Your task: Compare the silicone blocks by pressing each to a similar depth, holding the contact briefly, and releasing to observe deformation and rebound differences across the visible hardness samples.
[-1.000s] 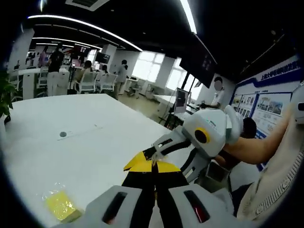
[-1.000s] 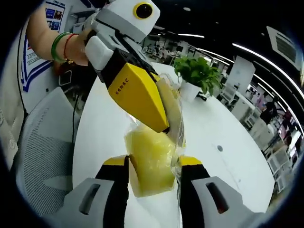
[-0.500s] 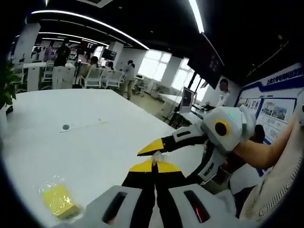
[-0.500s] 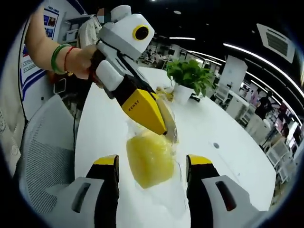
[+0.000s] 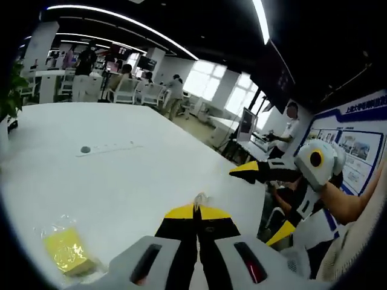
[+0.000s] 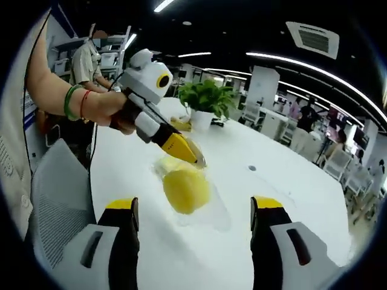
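Left gripper view: the left hand-held gripper (image 5: 196, 212) has its yellow-tipped jaws pressed together, nipping a scrap of clear film. A bagged yellow silicone block (image 5: 64, 252) lies apart on the white tabletop (image 5: 121, 181).

Right gripper view: the right hand-held gripper (image 6: 193, 208) is spread wide, clear of the rounded yellow silicone block in clear wrap (image 6: 185, 189), which dangles above the tabletop. This looks like the release step; next, watch the rebound, then press another sample.

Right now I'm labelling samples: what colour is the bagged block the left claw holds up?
Yellow block in a clear bag, clearest in the right gripper view.
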`<state>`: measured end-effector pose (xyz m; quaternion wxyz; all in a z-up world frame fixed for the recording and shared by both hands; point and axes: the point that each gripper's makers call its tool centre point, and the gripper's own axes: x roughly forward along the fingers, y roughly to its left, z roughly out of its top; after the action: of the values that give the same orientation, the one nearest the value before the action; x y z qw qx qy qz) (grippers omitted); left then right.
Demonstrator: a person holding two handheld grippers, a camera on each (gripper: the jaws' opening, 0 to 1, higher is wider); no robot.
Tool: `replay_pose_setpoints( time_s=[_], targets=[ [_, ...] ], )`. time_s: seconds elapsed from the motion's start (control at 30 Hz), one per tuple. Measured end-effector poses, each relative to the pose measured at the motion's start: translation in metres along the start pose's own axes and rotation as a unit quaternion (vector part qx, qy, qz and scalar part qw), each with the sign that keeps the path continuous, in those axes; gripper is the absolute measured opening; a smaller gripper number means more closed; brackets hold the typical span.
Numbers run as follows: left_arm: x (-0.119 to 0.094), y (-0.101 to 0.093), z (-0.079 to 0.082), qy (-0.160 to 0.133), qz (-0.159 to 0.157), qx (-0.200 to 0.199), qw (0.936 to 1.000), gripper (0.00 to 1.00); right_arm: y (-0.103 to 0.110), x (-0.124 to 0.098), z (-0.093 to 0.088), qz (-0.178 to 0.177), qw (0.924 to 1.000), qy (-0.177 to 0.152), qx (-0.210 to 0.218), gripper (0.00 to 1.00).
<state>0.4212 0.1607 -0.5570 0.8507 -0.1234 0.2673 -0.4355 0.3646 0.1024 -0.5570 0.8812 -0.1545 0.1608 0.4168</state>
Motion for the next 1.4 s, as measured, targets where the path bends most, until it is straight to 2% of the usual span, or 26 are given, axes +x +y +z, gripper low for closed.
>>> replay_pose_setpoints(
  time_s=[0.2,0.33,0.4,0.43,0.5,0.6,0.67,0.77,0.8,0.83,0.87,0.93,0.97,1.03,1.13,1.2,1.3,1.33,1.37,1.4],
  targets=[
    [0.014,0.012,-0.007,-0.006,0.008,-0.03,0.9995,0.0,-0.004,-0.017,-0.001,-0.036,0.9972,-0.043,0.05,0.79],
    [0.027,0.019,-0.008,-0.024,-0.001,-0.092,0.9955,0.0,0.001,-0.024,-0.013,-0.046,0.9954,-0.037,0.075,0.78],
    [0.033,0.024,-0.008,-0.031,-0.001,-0.108,0.9937,0.0,0.005,-0.027,-0.021,-0.048,0.9946,-0.028,0.087,0.77],
    [0.039,0.024,-0.009,-0.035,-0.011,-0.139,0.9897,0.0,0.008,-0.029,-0.026,-0.048,0.9941,-0.024,0.094,0.76],
    [0.047,0.036,-0.009,-0.049,0.0,-0.163,0.9855,0.0,0.011,-0.033,-0.032,-0.052,0.9934,-0.02,0.101,0.77],
    [0.057,0.053,-0.011,-0.065,0.01,-0.21,0.9755,0.0,0.015,-0.037,-0.043,-0.056,0.9925,-0.001,0.109,0.76],
    [0.062,0.064,-0.011,-0.071,0.019,-0.223,0.9721,0.0,0.015,-0.041,-0.046,-0.059,0.9916,0.002,0.115,0.77],
    [0.067,0.08,-0.011,-0.079,0.036,-0.223,0.971,0.0,0.014,-0.044,-0.053,-0.062,0.9908,0.016,0.12,0.76],
    [0.068,0.092,-0.012,-0.088,0.053,-0.236,0.9663,0.0,0.013,-0.044,-0.056,-0.06,0.9903,0.02,0.124,0.76],
    [0.069,0.097,-0.013,-0.092,0.058,-0.255,0.9607,0.0,0.013,-0.044,-0.057,-0.059,0.9898,0.022,0.127,0.76],
    [0.07,0.106,-0.015,-0.096,0.066,-0.247,0.9619,0.0,0.012,-0.043,-0.06,-0.06,0.9887,0.027,0.135,0.76],
    [0.072,0.122,-0.021,-0.092,0.093,-0.253,0.9587,0.0,0.011,-0.042,-0.059,-0.064,0.9889,0.029,0.131,0.75],
    [0.072,0.128,-0.022,-0.092,0.099,-0.248,0.9592,0.0,0.01,-0.041,-0.057,-0.065,0.9888,0.029,0.132,0.75],
    [0.073,0.144,-0.031,-0.08,0.128,-0.244,0.9579,0.0,0.011,-0.038,-0.053,-0.066,0.9884,0.025,0.134,0.75],
    [0.074,0.162,-0.042,-0.056,0.163,-0.209,0.9627,0.0,0.012,-0.034,-0.054,-0.063,0.9888,0.03,0.131,0.74],
    [0.076,0.171,-0.045,-0.037,0.18,-0.167,0.9687,0.0,0.014,-0.032,-0.054,-0.062,0.9887,0.032,0.132,0.73],
    [0.081,0.179,-0.052,0.003,0.196,-0.077,0.9776,0.0,0.017,-0.03,-0.056,-0.057,0.9886,0.039,0.134,0.72],
    [0.082,0.182,-0.055,0.017,0.202,-0.053,0.9778,0.0,0.017,-0.03,-0.057,-0.056,0.9886,0.041,0.133,0.71],
    [0.083,0.186,-0.06,0.041,0.21,-0.012,0.9767,0.0,0.017,-0.029,-0.057,-0.056,0.9885,0.043,0.134,0.71],
    [0.083,0.187,-0.062,0.049,0.213,0.0,0.9758,0.0,0.017,-0.029,-0.058,-0.055,0.9883,0.044,0.135,0.71]
  ],
)
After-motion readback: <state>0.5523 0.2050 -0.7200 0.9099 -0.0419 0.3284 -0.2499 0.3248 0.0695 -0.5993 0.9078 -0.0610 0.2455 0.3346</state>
